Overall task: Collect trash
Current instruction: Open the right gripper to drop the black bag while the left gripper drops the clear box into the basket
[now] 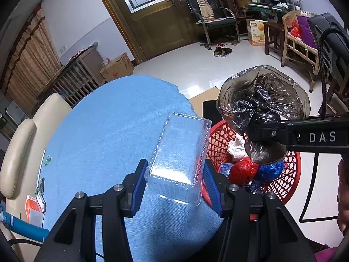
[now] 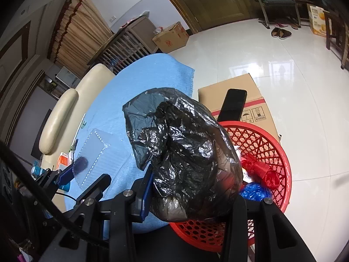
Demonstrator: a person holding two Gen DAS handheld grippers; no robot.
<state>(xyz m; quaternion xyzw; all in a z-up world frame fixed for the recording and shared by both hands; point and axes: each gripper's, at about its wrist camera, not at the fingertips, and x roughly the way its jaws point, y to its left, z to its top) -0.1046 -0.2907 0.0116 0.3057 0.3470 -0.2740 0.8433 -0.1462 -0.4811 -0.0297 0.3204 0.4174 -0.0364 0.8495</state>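
A clear plastic clamshell box (image 1: 178, 157) lies on the blue cloth (image 1: 113, 126), near its right edge. My left gripper (image 1: 174, 183) has its blue pads on both sides of the box, shut on it. The box also shows in the right wrist view (image 2: 93, 152). My right gripper (image 2: 187, 192) is shut on a crumpled black plastic bag (image 2: 185, 152) and holds it above the red mesh basket (image 2: 268, 144). The bag (image 1: 261, 104) and basket (image 1: 220, 135) show in the left wrist view. In the basket lie a red bag (image 1: 243, 170), a blue bag (image 1: 271, 169) and white paper (image 1: 236, 148).
A cardboard box (image 2: 240, 87) with a black phone (image 2: 233, 104) on it stands behind the basket. A cream sofa arm (image 1: 19, 152) borders the cloth on the left. Small packets (image 1: 35, 207) lie at the cloth's left edge. White tiled floor (image 1: 196, 69) stretches to chairs and a door.
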